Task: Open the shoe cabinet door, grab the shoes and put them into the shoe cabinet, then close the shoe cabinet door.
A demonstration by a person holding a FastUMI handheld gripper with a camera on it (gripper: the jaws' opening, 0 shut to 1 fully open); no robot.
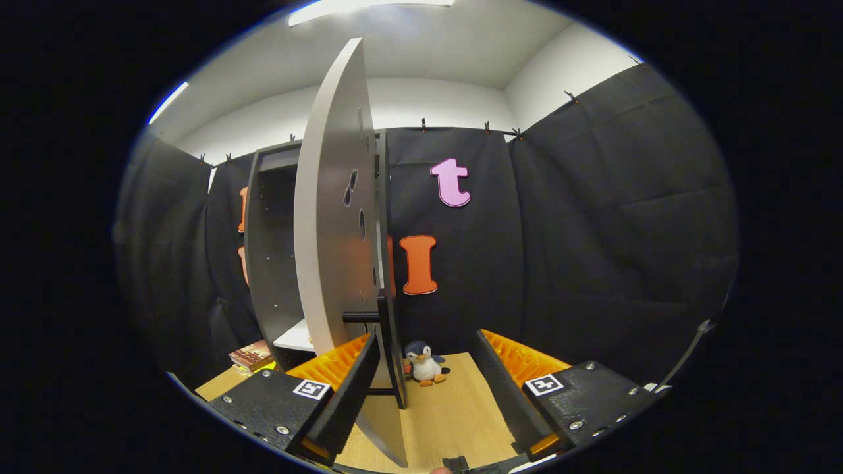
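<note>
The dark grey shoe cabinet (270,250) stands on the wooden table, just ahead and to the left of my fingers. Its pale door (332,217) is swung wide open and I see it almost edge-on, rising tall right in front of me. The door's lower edge passes just inside my left finger (349,388). A short black handle (361,316) sticks out of the door low down. My gripper (427,337) is open, with nothing pressed between its fingers. Inside the cabinet a white shelf (295,338) shows at the bottom.
A small penguin plush (425,364) sits on the table (454,408) beyond my fingers, by the cabinet's right side. A brown box (250,356) lies on the table left of the cabinet. Black cloth walls close the booth behind and on both sides.
</note>
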